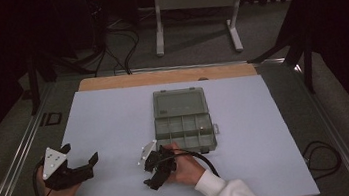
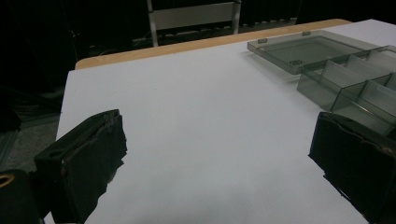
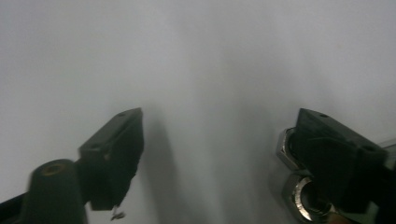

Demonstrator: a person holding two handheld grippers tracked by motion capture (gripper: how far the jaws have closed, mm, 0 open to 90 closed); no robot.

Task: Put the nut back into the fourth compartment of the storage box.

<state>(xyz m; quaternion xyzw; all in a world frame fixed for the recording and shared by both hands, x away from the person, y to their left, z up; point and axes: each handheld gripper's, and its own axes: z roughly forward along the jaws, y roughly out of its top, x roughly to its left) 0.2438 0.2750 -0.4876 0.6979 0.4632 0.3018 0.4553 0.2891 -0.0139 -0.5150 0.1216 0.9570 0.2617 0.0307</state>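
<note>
Nuts (image 3: 299, 186) lie on the desk (image 1: 115, 120) beside one jaw of the released right tongs (image 3: 219, 154), which must straddle one before clenching; left tongs (image 2: 219, 154) gape idle.

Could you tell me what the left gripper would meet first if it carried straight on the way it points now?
Probably nothing soon: the left gripper is open and looks across the bare white mat toward the table's far edge. The open clear organizer box lies off to its right, seemingly outside that line, though depth is hard to judge.
</note>
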